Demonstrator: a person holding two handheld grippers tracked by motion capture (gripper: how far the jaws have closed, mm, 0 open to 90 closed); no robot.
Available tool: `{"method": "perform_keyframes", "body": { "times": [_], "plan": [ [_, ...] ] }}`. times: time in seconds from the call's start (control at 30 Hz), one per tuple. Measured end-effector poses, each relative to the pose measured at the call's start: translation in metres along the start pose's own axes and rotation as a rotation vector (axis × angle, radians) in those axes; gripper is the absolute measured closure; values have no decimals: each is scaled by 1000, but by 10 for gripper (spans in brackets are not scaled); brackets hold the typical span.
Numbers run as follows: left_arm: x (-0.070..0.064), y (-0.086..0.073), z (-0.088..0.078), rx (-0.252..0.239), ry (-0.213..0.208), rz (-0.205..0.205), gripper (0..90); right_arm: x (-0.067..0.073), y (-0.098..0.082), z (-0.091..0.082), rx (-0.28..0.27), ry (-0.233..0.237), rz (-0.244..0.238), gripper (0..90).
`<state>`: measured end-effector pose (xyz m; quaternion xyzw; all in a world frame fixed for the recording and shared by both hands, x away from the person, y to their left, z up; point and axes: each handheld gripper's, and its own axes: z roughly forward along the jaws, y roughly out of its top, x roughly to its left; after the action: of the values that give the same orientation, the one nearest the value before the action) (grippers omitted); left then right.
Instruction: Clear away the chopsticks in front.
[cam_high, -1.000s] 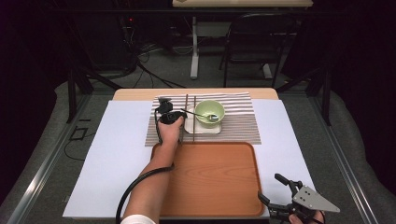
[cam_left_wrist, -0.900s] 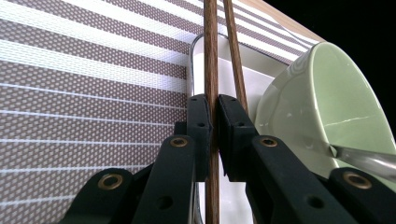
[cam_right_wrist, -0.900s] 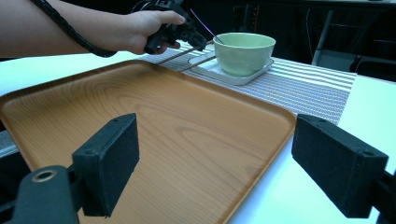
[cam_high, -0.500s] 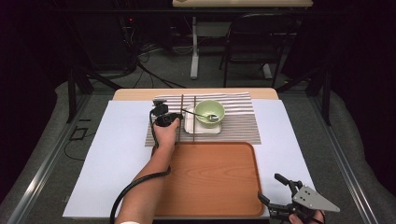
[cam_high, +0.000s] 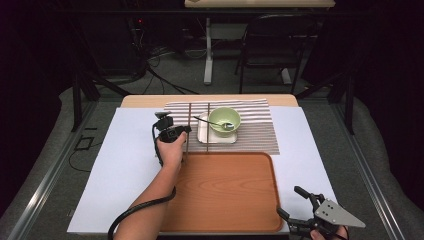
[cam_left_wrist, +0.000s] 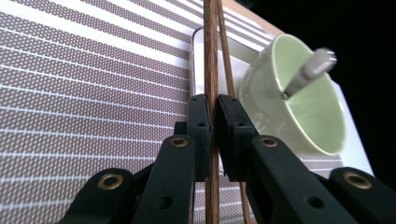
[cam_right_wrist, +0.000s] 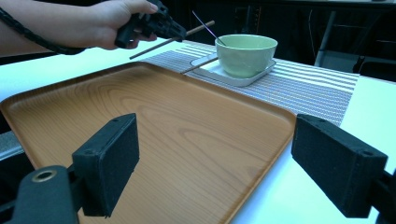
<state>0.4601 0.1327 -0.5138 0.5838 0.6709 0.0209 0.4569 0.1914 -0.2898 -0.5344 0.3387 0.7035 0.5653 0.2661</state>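
My left gripper (cam_high: 185, 131) (cam_left_wrist: 212, 116) is shut on a brown chopstick (cam_high: 189, 117) (cam_left_wrist: 211, 56) and holds it a little above the striped placemat (cam_high: 250, 132). In the right gripper view that left gripper (cam_right_wrist: 180, 31) carries the chopstick (cam_right_wrist: 154, 46) tilted in the air. A second chopstick (cam_high: 207, 125) (cam_left_wrist: 227, 70) lies on the mat against a white square plate (cam_high: 204, 135). On the plate stands a green bowl (cam_high: 224, 121) (cam_right_wrist: 246, 53) with a spoon (cam_high: 210, 121) in it. My right gripper (cam_high: 289, 201) (cam_right_wrist: 219, 154) stands open at the tray's near right corner, with nothing between its pads.
A wooden tray (cam_high: 225, 195) (cam_right_wrist: 154, 130) with a raised rim lies in front of the mat on a white sheet (cam_high: 125, 170). The left forearm reaches across the tray's left edge. Beyond the table stand a chair and desk legs.
The left hand has drawn back to the left and risen a little, carrying its chopstick away from the plate. The right gripper has stayed put.
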Motion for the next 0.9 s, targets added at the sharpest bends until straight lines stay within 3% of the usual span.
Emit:
{"method": "perform_keyframes", "body": {
  "times": [0.5,0.9],
  "plan": [
    [12,-16,-27,-19,14,32,840,1,0,1,8,-4,-13,146],
    [28,-28,-46,-39,12,-8,839,2,0,1,11,-6,-17,147]
  ]
}}
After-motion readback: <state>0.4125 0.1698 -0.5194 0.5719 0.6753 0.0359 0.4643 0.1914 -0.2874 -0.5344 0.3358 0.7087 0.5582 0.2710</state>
